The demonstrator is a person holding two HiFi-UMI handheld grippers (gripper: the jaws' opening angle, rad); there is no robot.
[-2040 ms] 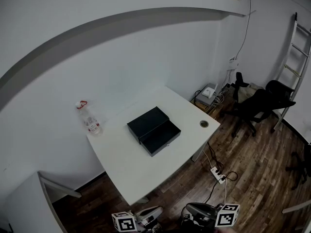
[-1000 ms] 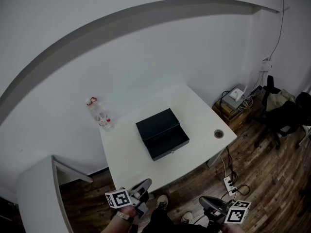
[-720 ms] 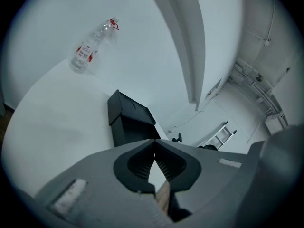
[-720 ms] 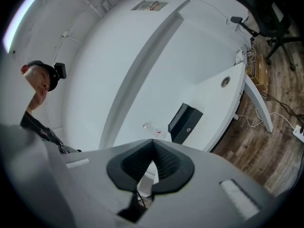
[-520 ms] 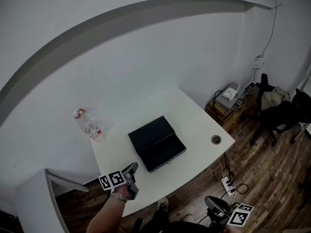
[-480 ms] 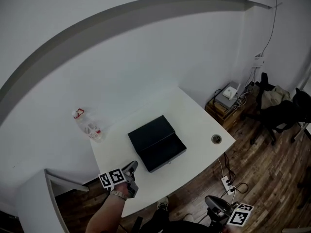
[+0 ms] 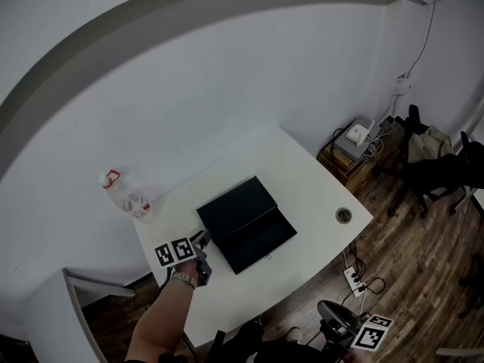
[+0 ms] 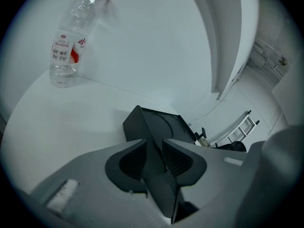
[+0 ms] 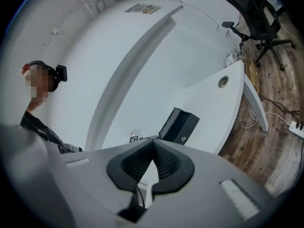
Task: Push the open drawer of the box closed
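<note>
We see a white table (image 7: 310,180) set against a wall. The black box (image 7: 236,206) sits at the middle of the table, its drawer (image 7: 261,242) pulled out toward the near edge. Our left gripper (image 7: 203,239) is at the box's left corner. Its fingers (image 8: 183,158) have just been spreading and stand released, with the box's dark edge showing in the gap, unpressed. A clear plastic bottle (image 7: 125,200) stands upright at the table's far left corner. Our right gripper (image 9: 153,144) hangs beyond the table's near edge, above the wooden floor (image 7: 423,240), its fingers clenched on nothing.
</note>
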